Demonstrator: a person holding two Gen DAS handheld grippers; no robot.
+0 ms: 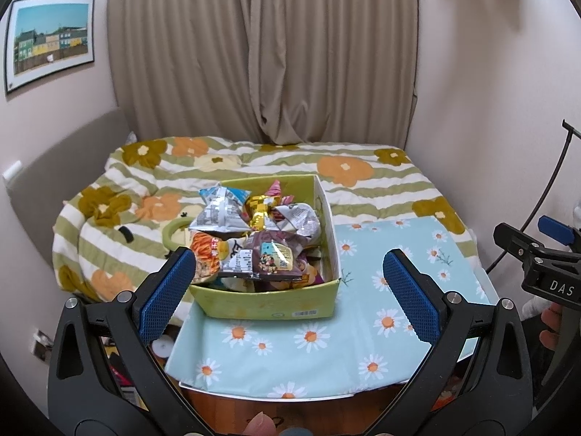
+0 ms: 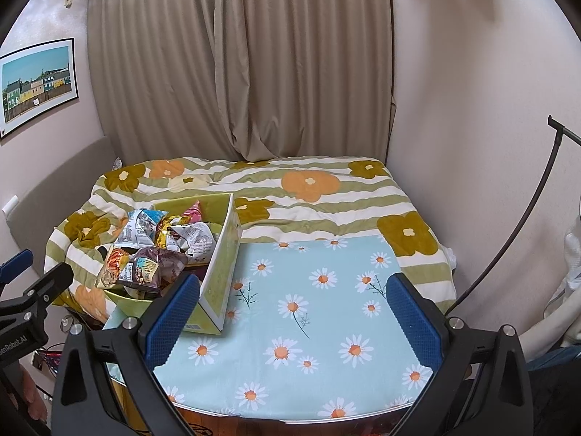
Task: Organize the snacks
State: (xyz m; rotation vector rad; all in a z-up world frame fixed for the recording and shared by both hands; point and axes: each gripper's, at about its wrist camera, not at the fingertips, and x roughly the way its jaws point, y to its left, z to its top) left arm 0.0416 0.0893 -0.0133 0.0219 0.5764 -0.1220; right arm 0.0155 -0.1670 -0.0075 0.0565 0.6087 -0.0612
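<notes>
Green box (image 1: 268, 303) heaped with snack packets (image 1: 254, 239) sits just ahead of the left gripper (image 1: 290, 290); both gripper pairs (2 spread wide, gripping nothing) hover, right gripper (image 2: 294, 323) over daisy cloth (image 2: 326, 290), perhaps a table.

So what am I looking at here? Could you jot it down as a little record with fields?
setting: bedroom, small table with daisy cloth in front of a bed
box: green box on the table's left side
contents: snack packets heaped above the rim
left gripper: open, empty, pointed at the box
right gripper: open, empty, over bare cloth
backdrop: closed curtain, picture on the wall
</notes>
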